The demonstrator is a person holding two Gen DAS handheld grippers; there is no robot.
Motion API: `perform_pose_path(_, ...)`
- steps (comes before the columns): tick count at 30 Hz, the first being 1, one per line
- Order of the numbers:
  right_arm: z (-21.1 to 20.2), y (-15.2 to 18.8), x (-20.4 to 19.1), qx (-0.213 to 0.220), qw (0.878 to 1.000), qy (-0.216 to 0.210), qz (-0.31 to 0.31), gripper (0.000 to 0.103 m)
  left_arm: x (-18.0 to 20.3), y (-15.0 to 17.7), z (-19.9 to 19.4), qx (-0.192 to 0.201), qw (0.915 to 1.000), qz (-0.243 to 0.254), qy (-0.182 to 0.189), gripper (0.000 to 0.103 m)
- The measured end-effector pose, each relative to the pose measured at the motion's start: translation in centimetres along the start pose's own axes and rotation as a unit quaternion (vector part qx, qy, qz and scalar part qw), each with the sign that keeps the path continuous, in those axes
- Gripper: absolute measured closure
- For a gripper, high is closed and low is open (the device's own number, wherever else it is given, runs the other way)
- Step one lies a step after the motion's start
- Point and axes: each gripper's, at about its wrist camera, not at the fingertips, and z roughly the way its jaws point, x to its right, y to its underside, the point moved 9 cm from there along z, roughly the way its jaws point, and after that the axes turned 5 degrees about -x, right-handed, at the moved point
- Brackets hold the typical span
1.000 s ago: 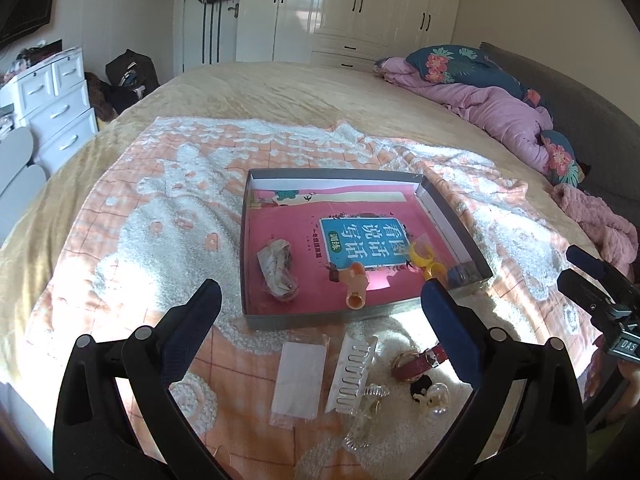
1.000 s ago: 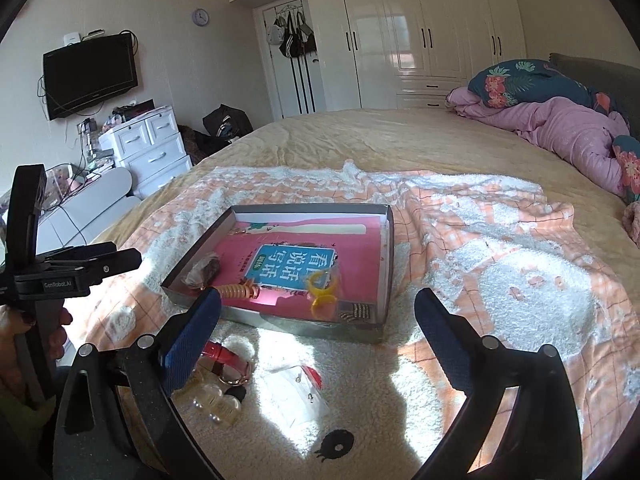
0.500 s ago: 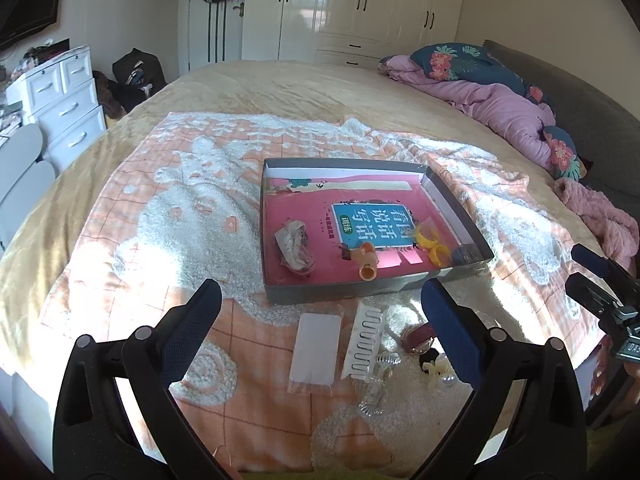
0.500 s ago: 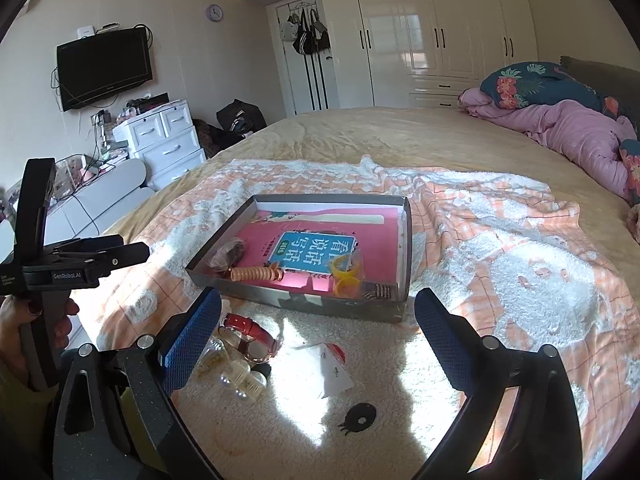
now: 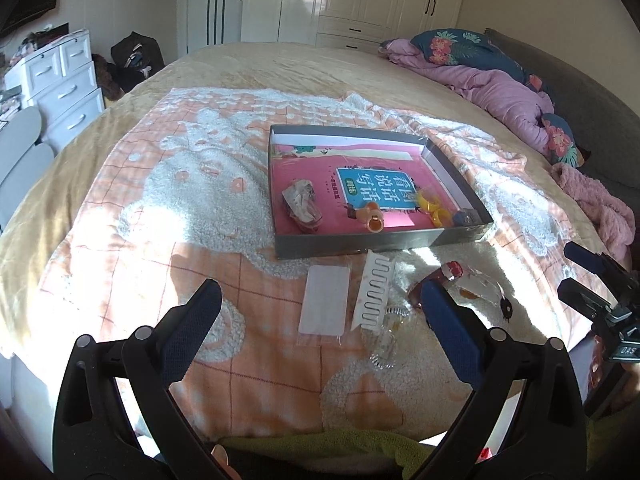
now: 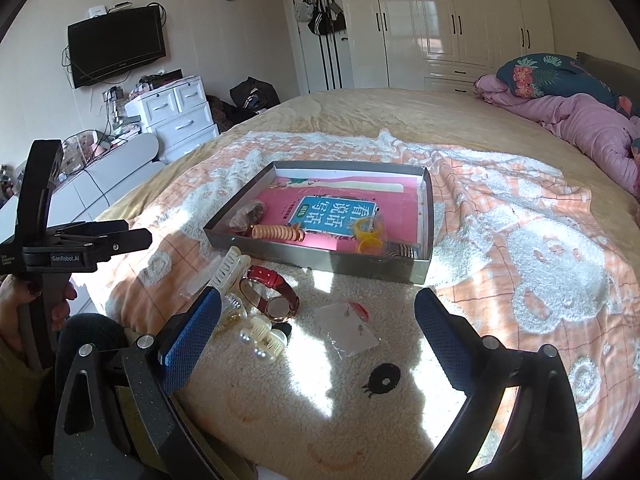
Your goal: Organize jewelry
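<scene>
White wardrobes (image 6: 460, 20) back a wide bed (image 5: 280, 68) in tan cover, overlaid by an orange-checked blanket with white fleecy patches (image 5: 180, 200). On that blanket, toward the bed's near edge, lies a shallow grey cardboard box (image 5: 360, 242) lined with a pink book bearing a blue label (image 5: 380, 186); inside rest a crumpled clear bag (image 5: 302, 200), an orange ridged hair clip (image 6: 278, 233) and a yellow ring-shaped piece (image 6: 370, 236).

Both grippers hover low over the bed's near edge, tipped toward the box. Left gripper (image 5: 320, 340): blue-padded fingers (image 5: 192, 332) spread wide, holding nothing. Right gripper (image 6: 316, 340): fingers (image 6: 444, 340) equally wide apart, empty. A hand (image 6: 24, 304) grips the left tool's handle.

Between box and near edge sits loose jewelry: a red-strapped wristwatch with round gold face (image 6: 272, 292), a white toothed hair comb (image 5: 374, 296), a flat white card in a clear sleeve (image 5: 324, 300), a cream claw clip with pearls (image 6: 262, 338), and a small clear packet with red tab (image 6: 352, 328).
</scene>
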Motion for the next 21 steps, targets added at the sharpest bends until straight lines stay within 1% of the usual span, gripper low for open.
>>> perform_pose_path(11,0.3,2.1,-0.3,-0.024,1.0,-0.005,0.002,0.006,0.0,2.5,0.6,-0.027,0.9995,-0.002,0.014,0.01)
perform_pose_path(17,0.5,2.3,-0.9,-0.027,1.0,-0.01,-0.004,0.006,0.9,3.7,1.0,-0.042,0.9987,0.008,0.029,0.03)
perform_pose_path(19,0.6,2.3,-1.0,-0.027,1.0,-0.011,-0.006,0.006,1.5,4.2,1.2,-0.049,0.998,0.012,0.038,0.045)
perform_pose_path(20,0.7,2.2,-0.9,-0.027,1.0,-0.01,-0.007,0.006,1.8,4.4,1.4,-0.054,0.9975,0.013,0.044,0.048)
perform_pose_path(21,0.9,2.2,-0.9,-0.028,1.0,-0.009,-0.008,0.006,2.1,4.7,1.6,-0.059,0.9969,0.015,0.05,0.054)
